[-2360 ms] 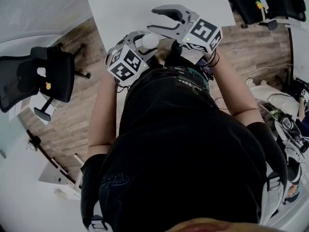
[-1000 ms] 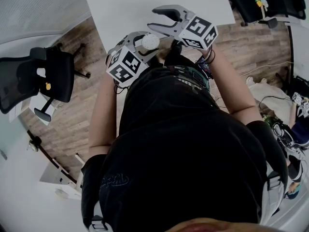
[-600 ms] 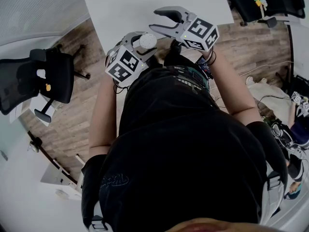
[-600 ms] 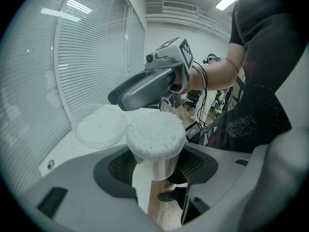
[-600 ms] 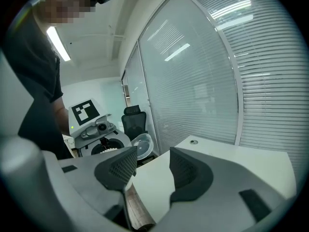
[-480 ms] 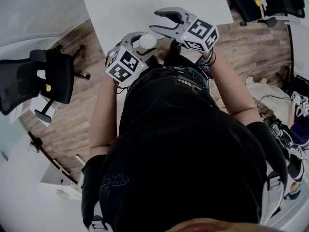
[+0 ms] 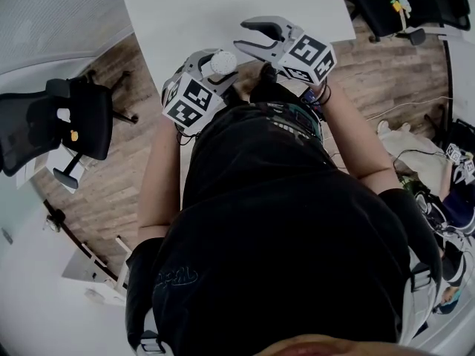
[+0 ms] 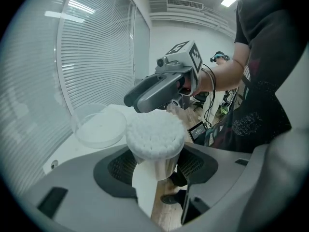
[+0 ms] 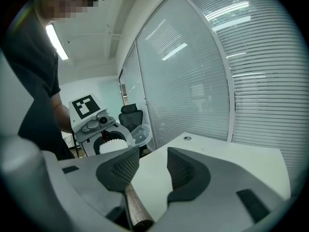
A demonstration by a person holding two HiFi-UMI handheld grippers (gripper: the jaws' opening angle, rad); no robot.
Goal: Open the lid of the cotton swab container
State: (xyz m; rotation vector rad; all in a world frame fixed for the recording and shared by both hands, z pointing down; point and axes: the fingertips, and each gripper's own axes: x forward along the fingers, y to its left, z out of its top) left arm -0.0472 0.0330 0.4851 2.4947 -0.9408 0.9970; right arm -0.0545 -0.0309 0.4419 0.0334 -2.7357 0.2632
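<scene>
The left gripper (image 8: 155,169) has its jaws set fairly wide and clamped on the body of the cotton swab container (image 8: 155,141), held upright, its mouth packed with white swab heads. The container's clear lid (image 8: 99,127) is already off the mouth, tipped open at the side towards the window blinds (image 8: 91,57). The right gripper (image 9: 148,170) has its jaws apart, though they have just been closing a little, with nothing between them but the white table (image 7: 193,13) showing through the gap. From the head view, both grippers are raised over the near edge of that table, the right one just beside the container with its jaw tips close above the swabs. A black office chair (image 7: 67,121) stands well off to the left on the wood floor.
</scene>
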